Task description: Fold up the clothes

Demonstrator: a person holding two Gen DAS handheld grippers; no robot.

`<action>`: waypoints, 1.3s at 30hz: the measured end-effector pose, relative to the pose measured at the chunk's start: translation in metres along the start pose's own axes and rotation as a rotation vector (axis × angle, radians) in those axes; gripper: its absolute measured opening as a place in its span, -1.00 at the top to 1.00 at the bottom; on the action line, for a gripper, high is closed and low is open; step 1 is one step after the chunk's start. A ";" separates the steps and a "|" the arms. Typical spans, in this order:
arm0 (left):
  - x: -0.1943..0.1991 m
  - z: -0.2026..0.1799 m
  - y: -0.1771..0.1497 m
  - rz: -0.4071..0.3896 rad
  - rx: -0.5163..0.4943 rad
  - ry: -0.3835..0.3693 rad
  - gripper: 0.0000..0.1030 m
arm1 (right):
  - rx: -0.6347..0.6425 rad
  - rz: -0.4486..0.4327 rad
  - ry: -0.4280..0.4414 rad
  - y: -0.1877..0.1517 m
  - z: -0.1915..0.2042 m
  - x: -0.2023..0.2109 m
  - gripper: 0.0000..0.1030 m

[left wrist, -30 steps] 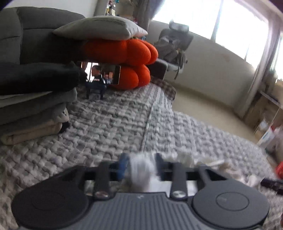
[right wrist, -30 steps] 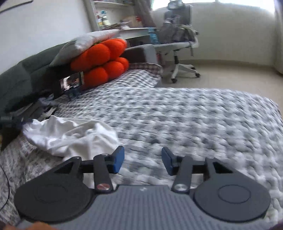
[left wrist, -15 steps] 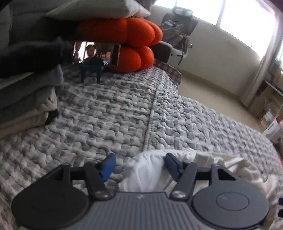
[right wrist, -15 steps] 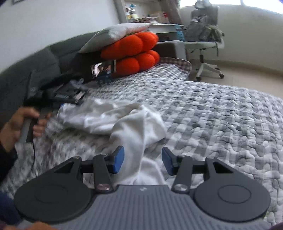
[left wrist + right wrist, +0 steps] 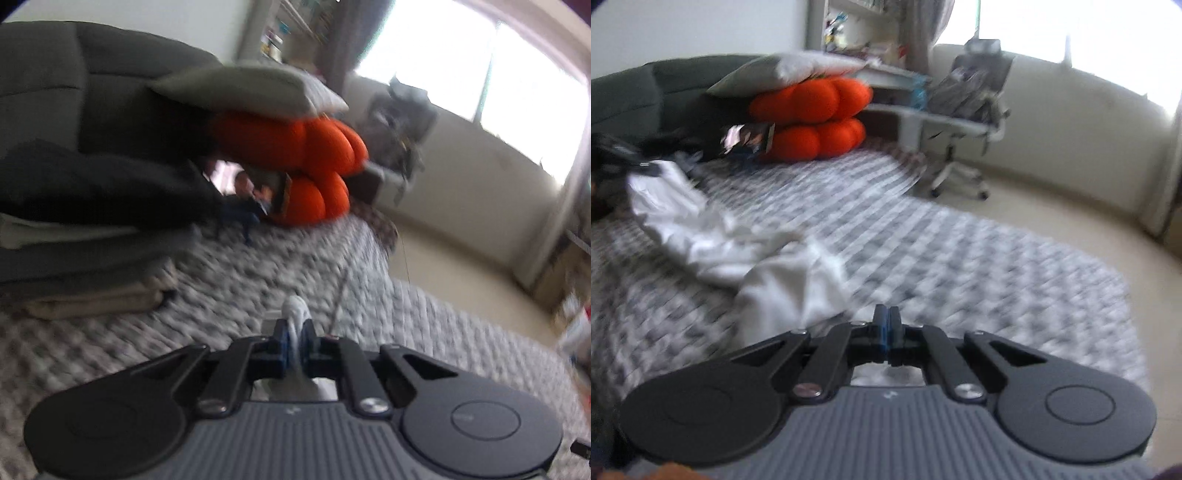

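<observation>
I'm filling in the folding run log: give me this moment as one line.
stage: grasp | left tongs: just closed, pinching crumpled white cloth garment | right tongs: just closed, grip on cloth unclear | garment: unfolded on grey knitted blanket

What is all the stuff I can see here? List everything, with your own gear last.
white garment: one, white, crumpled on the blanket, one bunch of it between the left jaws
blanket: one, grey and white knit, covering the bed
folded stack: one pile, dark, grey and beige, left on the blanket
orange cushion: one, orange, lobed, at the head of the bed
grey pillow: one, grey, on top of the orange cushion
office chair: one, draped with clothes, on the floor by the window
shelves: cluttered, against the back wall
left gripper: black, blue pads, jaws have just closed on white cloth
right gripper: black, blue pads, jaws have just closed; cloth lies beside them
</observation>
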State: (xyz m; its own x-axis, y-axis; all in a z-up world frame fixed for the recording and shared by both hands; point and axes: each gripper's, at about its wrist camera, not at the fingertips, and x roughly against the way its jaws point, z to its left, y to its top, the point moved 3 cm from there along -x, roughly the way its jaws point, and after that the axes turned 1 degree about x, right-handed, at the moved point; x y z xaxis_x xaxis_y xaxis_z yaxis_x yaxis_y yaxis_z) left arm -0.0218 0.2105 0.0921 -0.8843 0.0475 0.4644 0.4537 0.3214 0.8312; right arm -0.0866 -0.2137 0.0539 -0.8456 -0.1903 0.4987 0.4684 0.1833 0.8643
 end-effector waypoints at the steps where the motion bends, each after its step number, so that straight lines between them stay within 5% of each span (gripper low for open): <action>1: 0.007 0.003 0.005 -0.014 0.022 -0.001 0.87 | -0.004 -0.012 -0.011 0.003 -0.002 0.003 1.00; 5: 0.031 0.012 0.018 -0.097 0.086 0.028 0.87 | -0.038 0.017 0.048 -0.004 0.002 -0.003 0.95; 8: 0.032 0.018 0.022 -0.102 0.092 0.049 0.86 | -0.043 0.049 0.095 -0.014 0.011 -0.011 0.66; 11: 0.026 0.026 0.022 -0.072 0.109 0.067 0.80 | -0.045 0.054 0.127 -0.022 0.018 -0.014 0.03; 13: 0.016 0.034 0.016 -0.028 0.115 0.077 0.68 | -0.051 0.035 0.170 -0.023 0.022 -0.012 -0.10; 18: 0.007 0.048 -0.003 0.004 0.066 0.101 0.00 | -0.030 0.027 0.208 -0.026 0.029 -0.011 -0.17; 25: -0.013 0.055 -0.034 0.101 0.025 0.162 -0.37 | -0.009 0.061 0.212 -0.029 0.037 -0.026 -0.16; 28: -0.020 0.047 -0.046 0.125 -0.041 0.174 -0.55 | -0.015 0.085 0.205 -0.028 0.040 -0.035 0.67; 31: -0.025 0.040 -0.052 0.132 -0.086 0.205 -0.59 | -0.021 0.090 0.185 -0.023 0.039 -0.038 0.93; 39: -0.029 0.030 -0.049 0.094 -0.091 0.230 -0.73 | -0.053 -0.013 -0.050 0.006 -0.004 -0.009 0.99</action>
State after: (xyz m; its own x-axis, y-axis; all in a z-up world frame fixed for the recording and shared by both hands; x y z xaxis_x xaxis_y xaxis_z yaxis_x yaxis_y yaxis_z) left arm -0.0218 0.2221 0.0286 -0.7944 -0.1469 0.5894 0.5497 0.2390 0.8005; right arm -0.0755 -0.2151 0.0547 -0.8626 -0.1439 0.4849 0.4694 0.1296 0.8734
